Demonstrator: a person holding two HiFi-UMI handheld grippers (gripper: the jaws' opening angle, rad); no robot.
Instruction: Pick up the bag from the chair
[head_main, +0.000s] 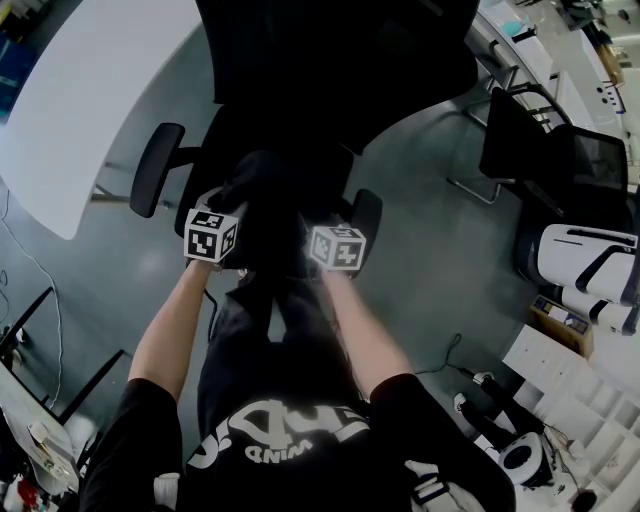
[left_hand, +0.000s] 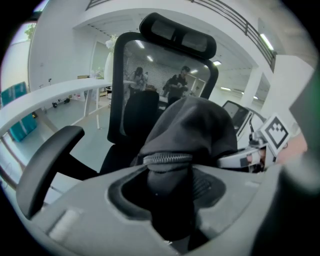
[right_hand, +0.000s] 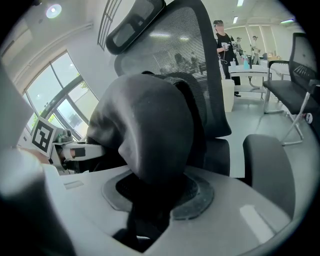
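Observation:
A black fabric bag (head_main: 272, 205) with a zipper is held up in front of a black office chair (head_main: 300, 90). In the head view the left gripper (head_main: 232, 222) is at the bag's left side and the right gripper (head_main: 318, 232) at its right. In the left gripper view the bag (left_hand: 192, 130) bulges over the jaws, and its zippered edge (left_hand: 167, 159) is pinched between them. The bag's fabric (right_hand: 145, 130) fills the right gripper's jaws too, with the left gripper (right_hand: 67, 147) beyond it. The bag hides the chair's seat.
The chair's armrests (head_main: 155, 168) stick out on both sides. A white curved table (head_main: 95, 90) stands to the left. Another black chair (head_main: 540, 150) and white machines (head_main: 585, 260) are on the right, with cables (head_main: 445, 365) on the grey floor. People (left_hand: 177, 82) stand far behind the chair.

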